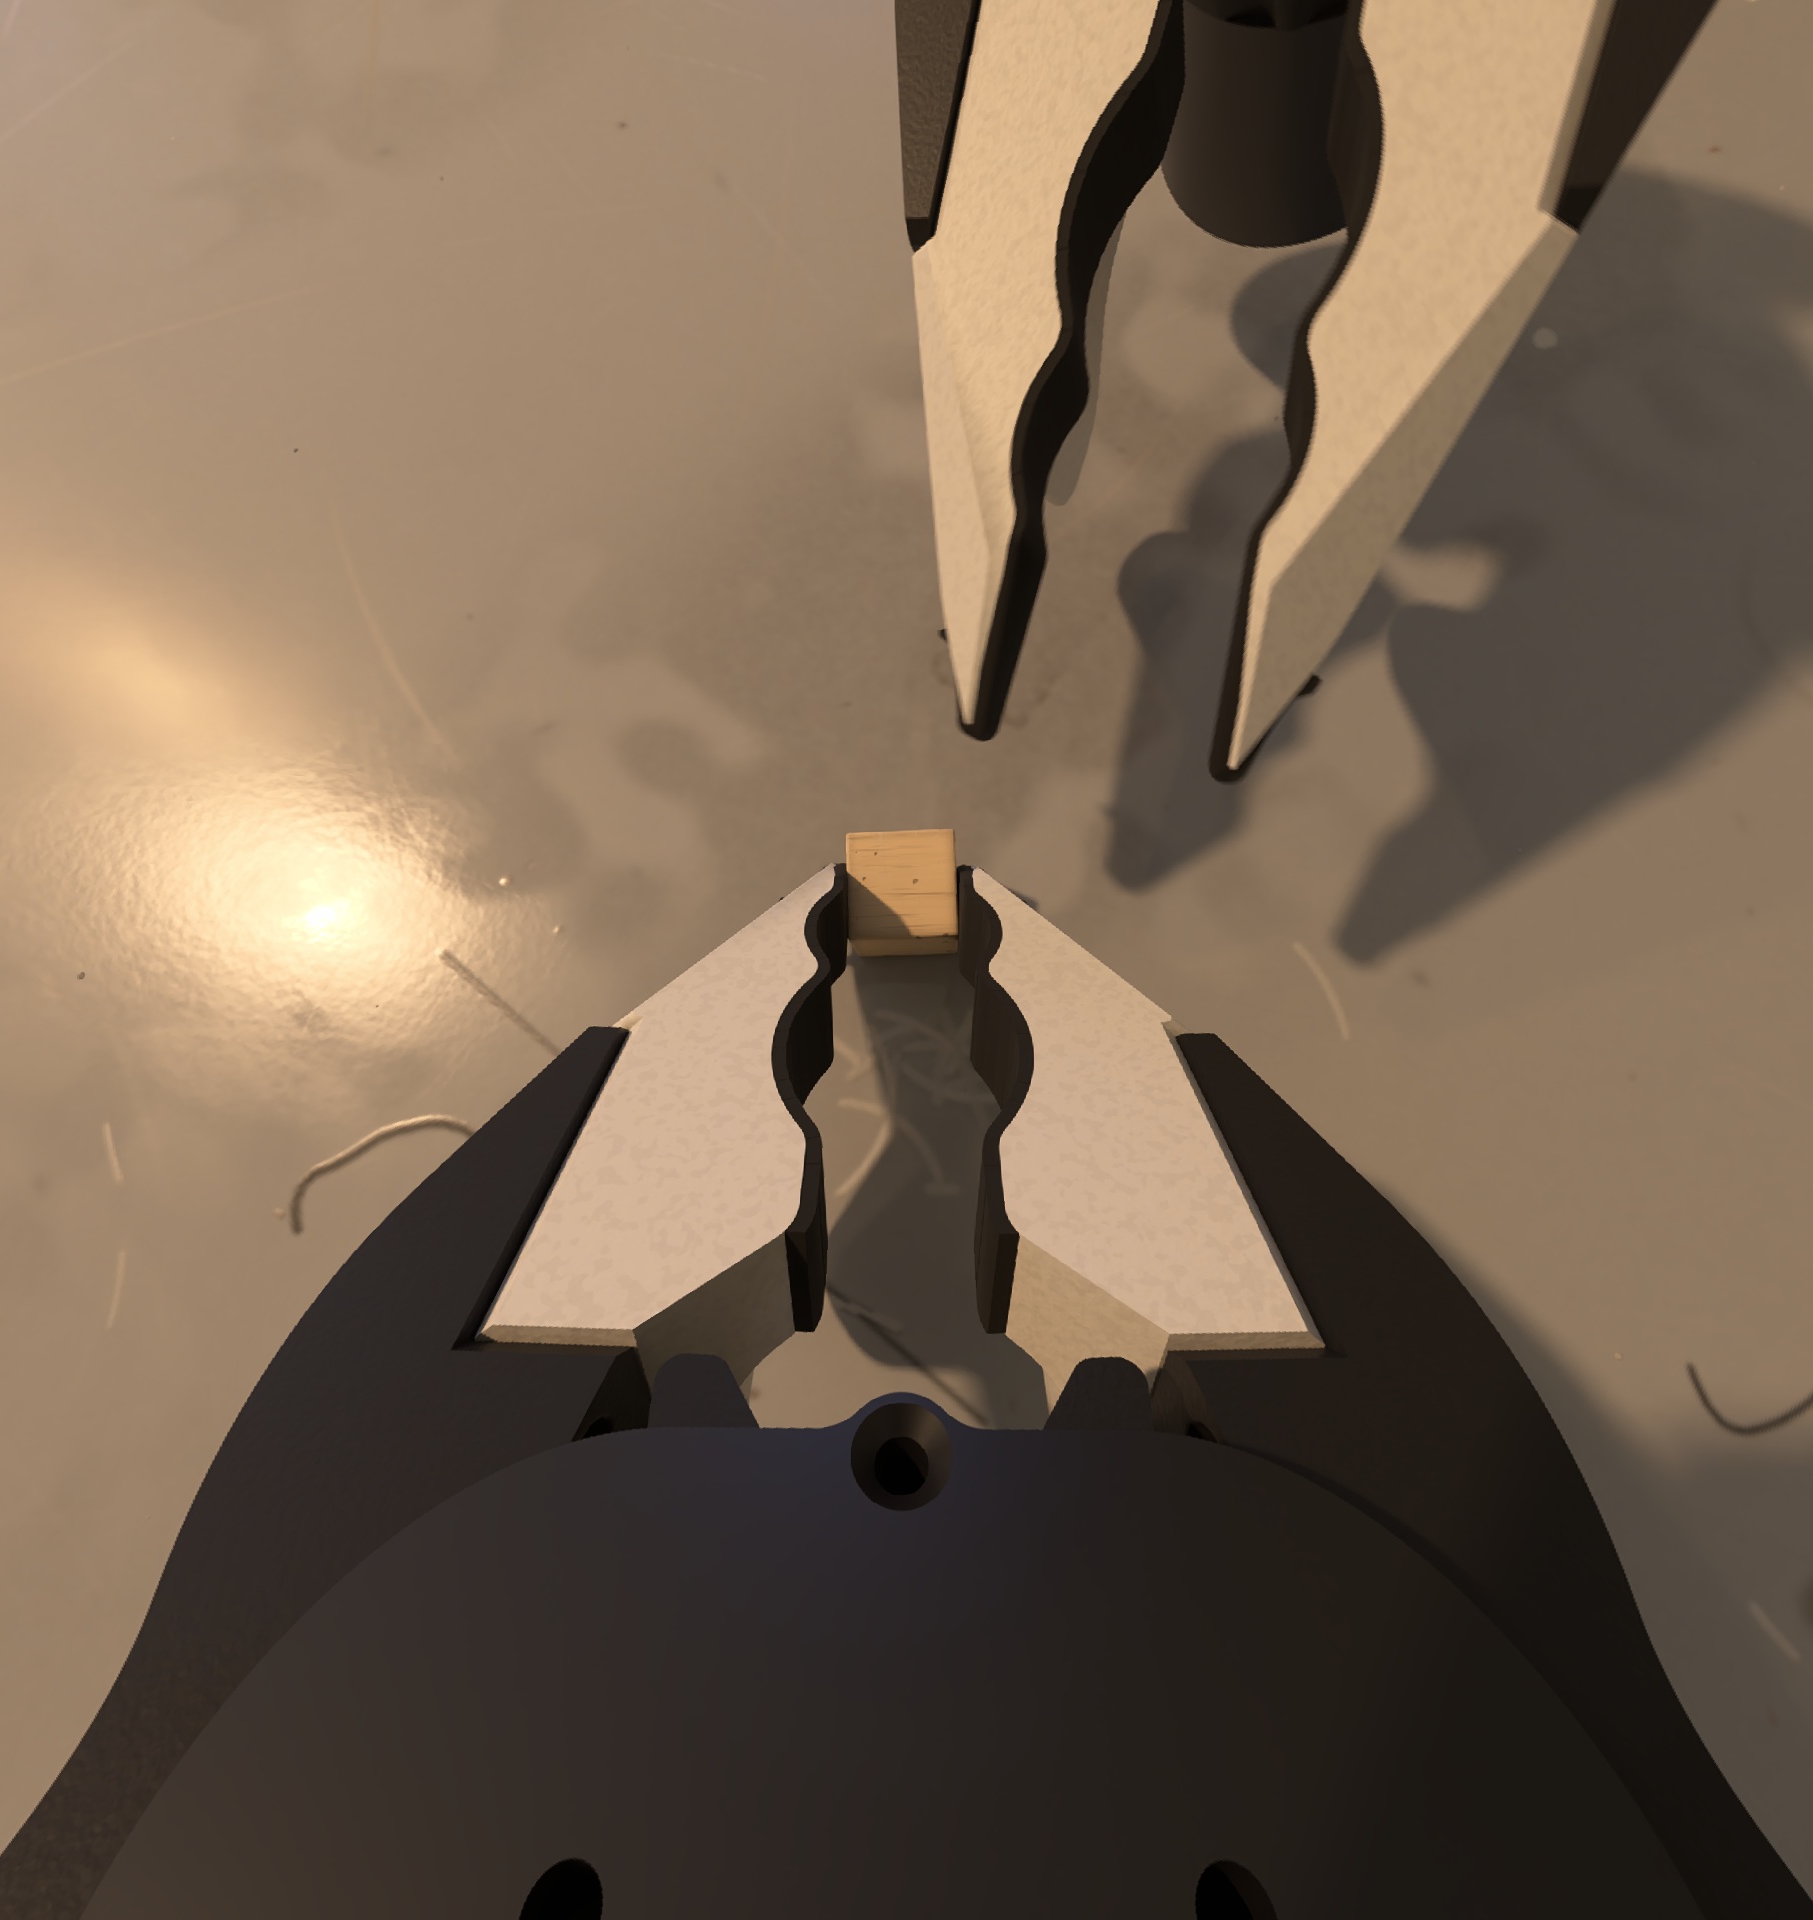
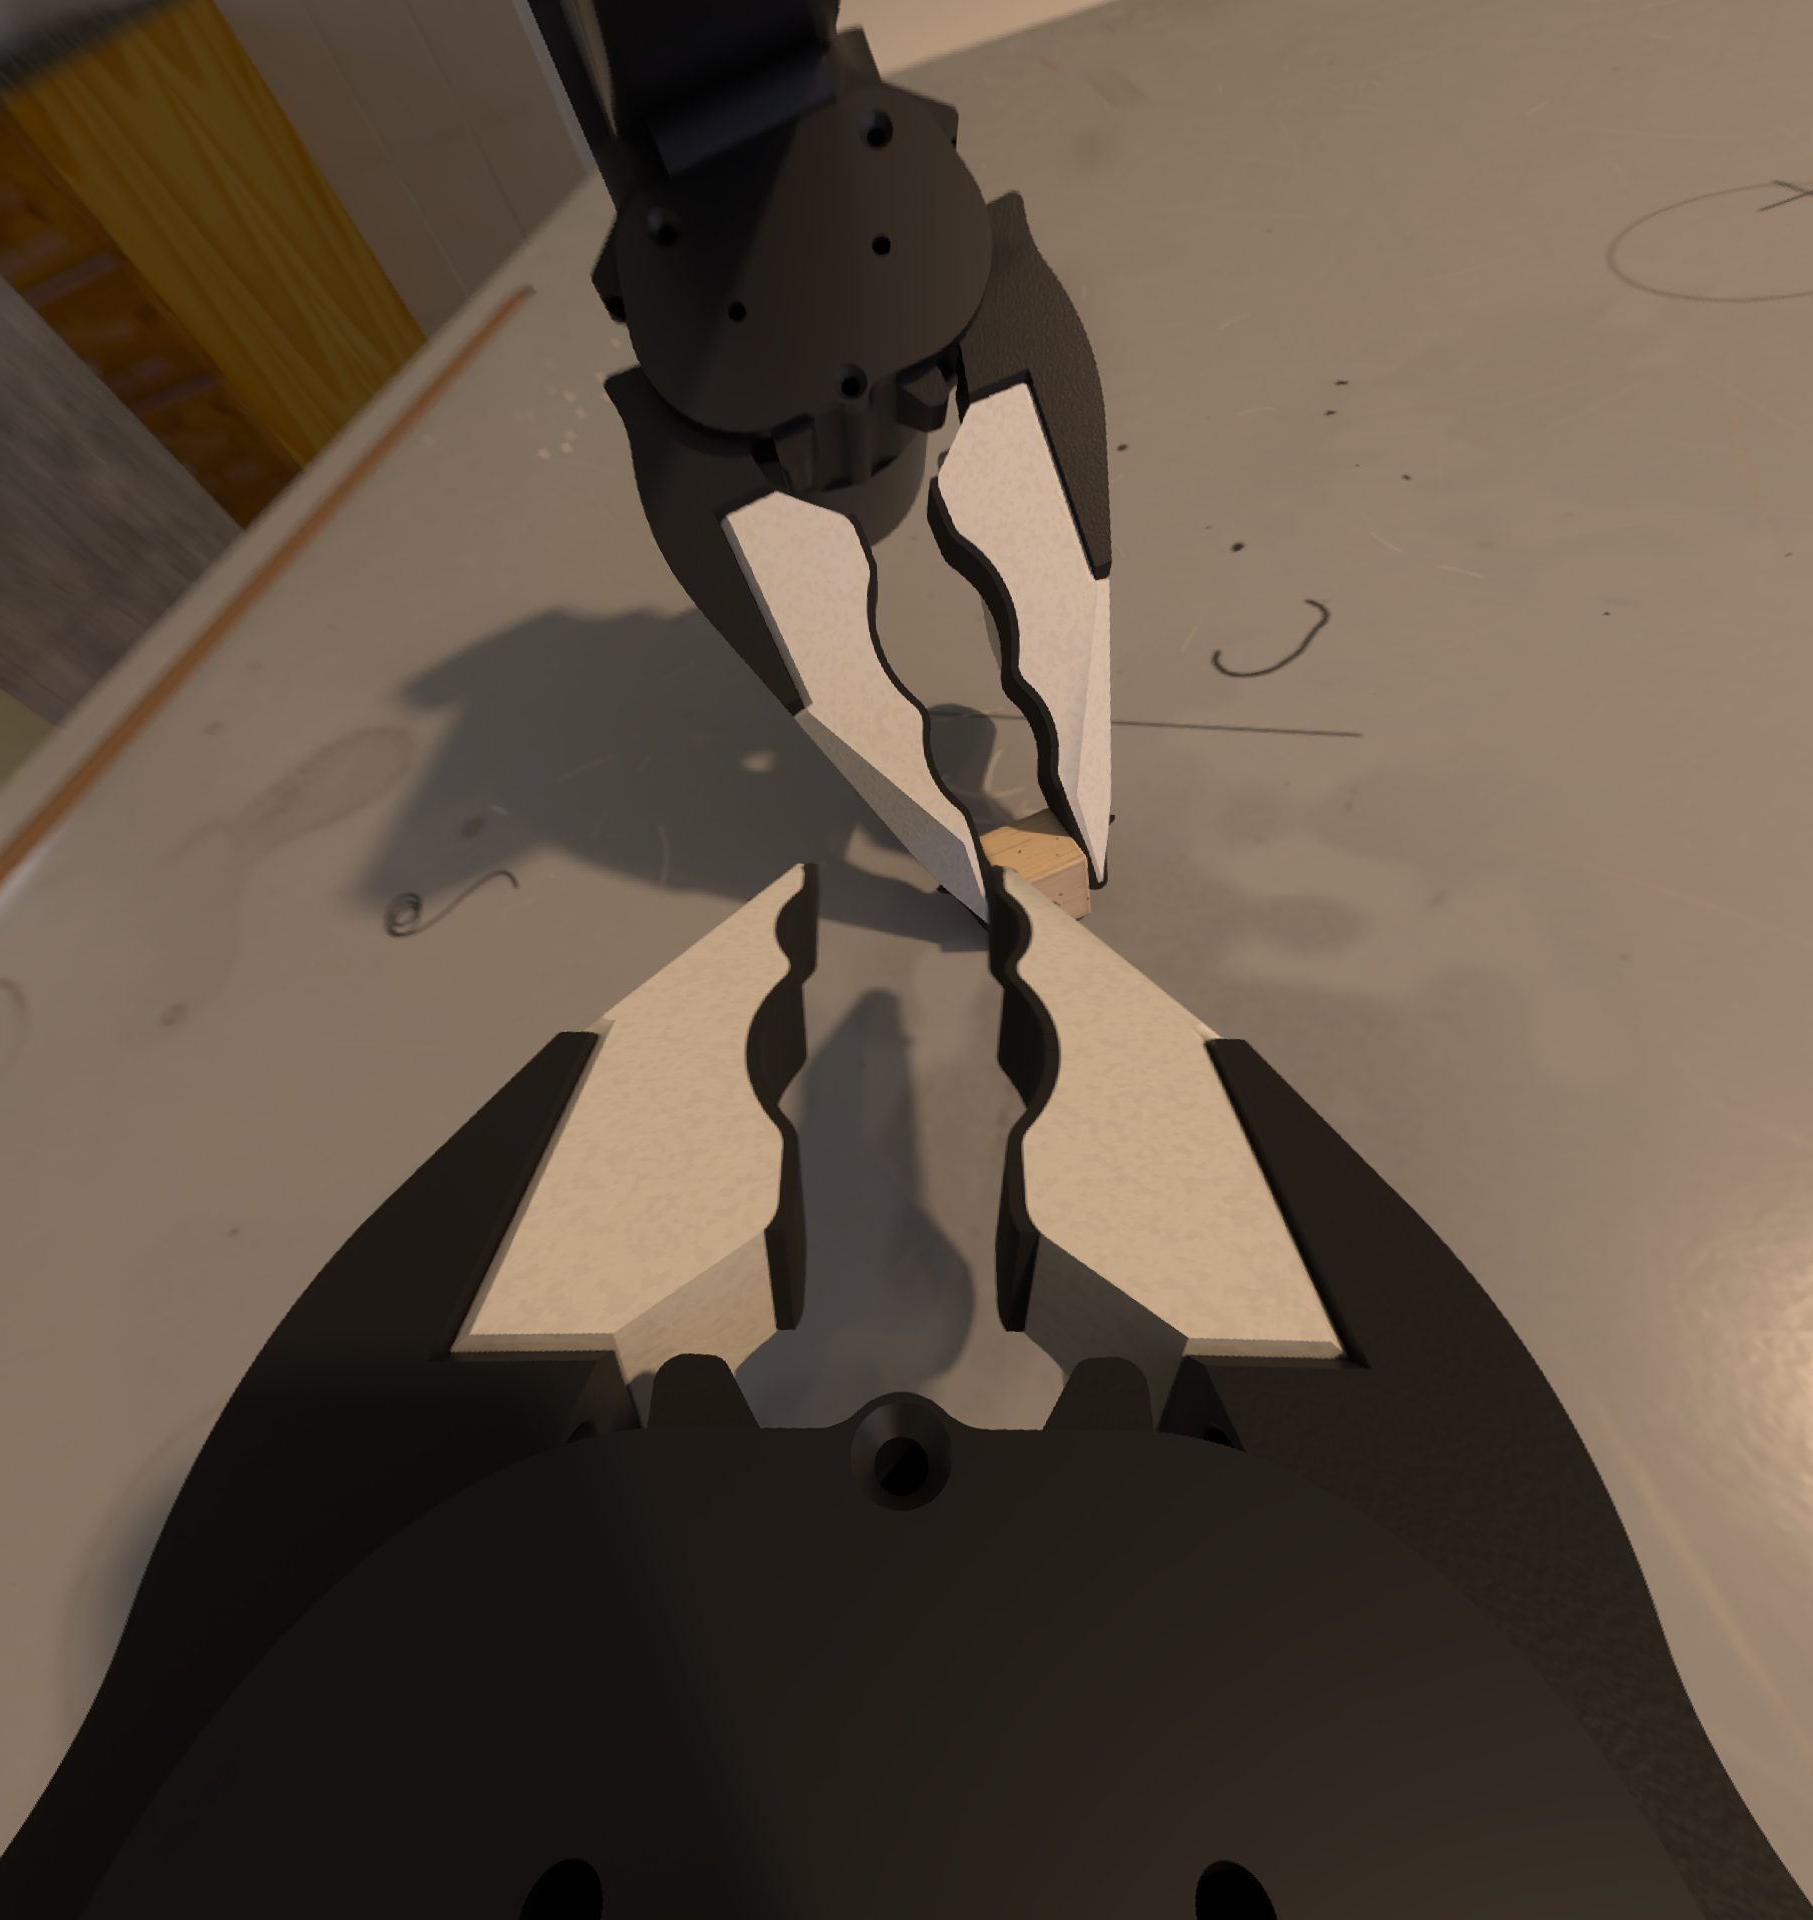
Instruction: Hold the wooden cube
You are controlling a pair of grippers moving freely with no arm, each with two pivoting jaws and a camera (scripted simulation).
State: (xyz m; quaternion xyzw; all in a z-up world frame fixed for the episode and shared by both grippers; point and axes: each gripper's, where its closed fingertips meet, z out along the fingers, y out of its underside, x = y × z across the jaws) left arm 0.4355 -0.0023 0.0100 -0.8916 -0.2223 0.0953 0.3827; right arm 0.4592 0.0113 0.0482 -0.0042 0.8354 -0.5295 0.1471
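Underneath, scuffed grey floor.

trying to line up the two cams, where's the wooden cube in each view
Left wrist view: the wooden cube sits just above centre, between the tips of the left gripper.
Right wrist view: the cube is a little right of centre, partly hidden behind the right gripper's fingertip, between the left gripper's tips.
Shared landmark: the left gripper, in the foreground in the left view and reaching down from the top in the right view.
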